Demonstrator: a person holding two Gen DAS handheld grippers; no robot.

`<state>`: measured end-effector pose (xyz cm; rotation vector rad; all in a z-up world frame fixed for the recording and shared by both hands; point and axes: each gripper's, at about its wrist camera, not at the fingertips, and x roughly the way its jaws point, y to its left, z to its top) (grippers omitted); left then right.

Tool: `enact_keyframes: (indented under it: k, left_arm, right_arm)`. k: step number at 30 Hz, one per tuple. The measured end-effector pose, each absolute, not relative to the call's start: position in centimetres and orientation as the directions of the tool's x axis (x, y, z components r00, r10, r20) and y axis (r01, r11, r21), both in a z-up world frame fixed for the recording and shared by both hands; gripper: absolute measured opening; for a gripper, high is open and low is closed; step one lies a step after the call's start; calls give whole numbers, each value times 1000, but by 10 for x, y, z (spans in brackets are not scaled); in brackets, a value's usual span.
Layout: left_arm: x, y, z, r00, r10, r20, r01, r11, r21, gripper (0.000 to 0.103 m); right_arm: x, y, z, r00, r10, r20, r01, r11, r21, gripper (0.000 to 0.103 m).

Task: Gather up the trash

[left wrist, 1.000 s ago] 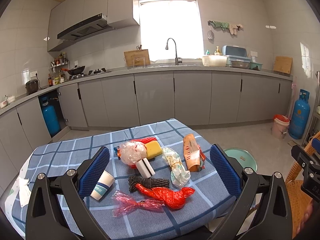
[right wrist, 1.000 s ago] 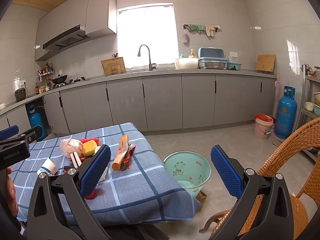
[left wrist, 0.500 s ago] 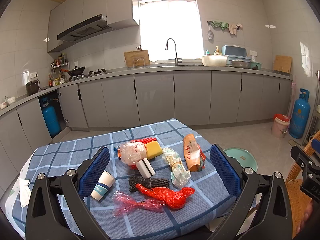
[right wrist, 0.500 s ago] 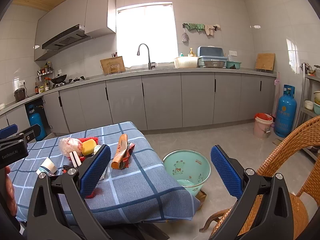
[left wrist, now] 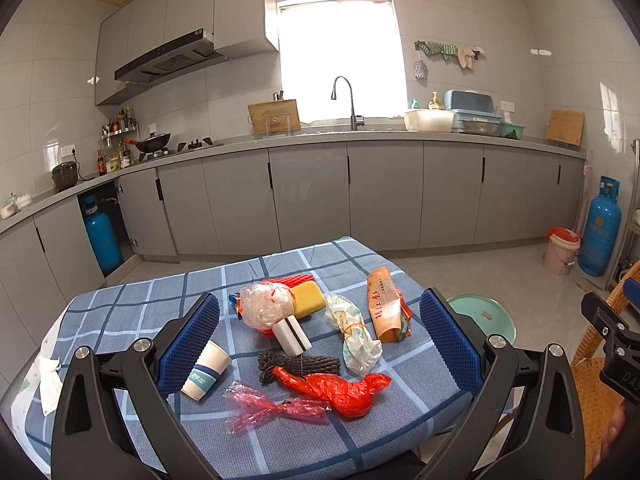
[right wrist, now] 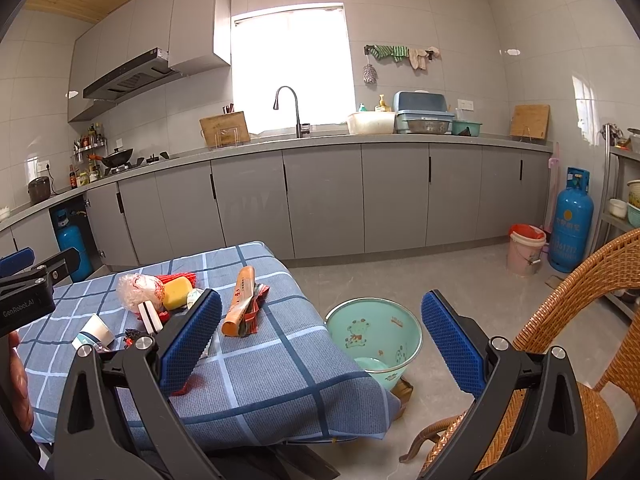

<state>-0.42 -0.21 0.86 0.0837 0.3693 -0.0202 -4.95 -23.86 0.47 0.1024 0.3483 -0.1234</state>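
Observation:
Trash lies on the blue checked tablecloth (left wrist: 128, 312): a paper cup (left wrist: 206, 370) on its side, a red plastic bag (left wrist: 340, 390), a pink wrapper (left wrist: 272, 410), a dark rope bundle (left wrist: 298, 364), a white block (left wrist: 292, 334), a clear crumpled bag (left wrist: 264, 304), a yellow sponge (left wrist: 308, 300), a knotted pale bag (left wrist: 354, 334) and an orange packet (left wrist: 384, 304). My left gripper (left wrist: 320, 344) hangs open above the near table edge, holding nothing. My right gripper (right wrist: 320, 340) is open and empty at the table's right corner, above the green basin (right wrist: 376, 334) on the floor.
A crumpled tissue (left wrist: 50, 376) lies at the table's left edge. A wicker chair (right wrist: 580, 320) stands to the right. A pink bucket (right wrist: 526, 250) and a blue gas cylinder (right wrist: 570, 220) stand by the far cabinets. Grey counters run along the back wall.
Both views have shifted very slightly; the trash and both open grippers stay as they were.

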Motion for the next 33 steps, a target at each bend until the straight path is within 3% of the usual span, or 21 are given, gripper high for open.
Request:
enact_keyframes:
  k: [24,33]
  left_arm:
    - [-1,6,5,926,6,-376,30,996,89,99]
    - [30,70,-16,892,147,-428,-109,988,111,99]
  right_arm:
    - [-45,-238,-2,928,-98,-359,136,987,83,98]
    - [-18,-225,-17,915,-95,-391,134,988,75,98]
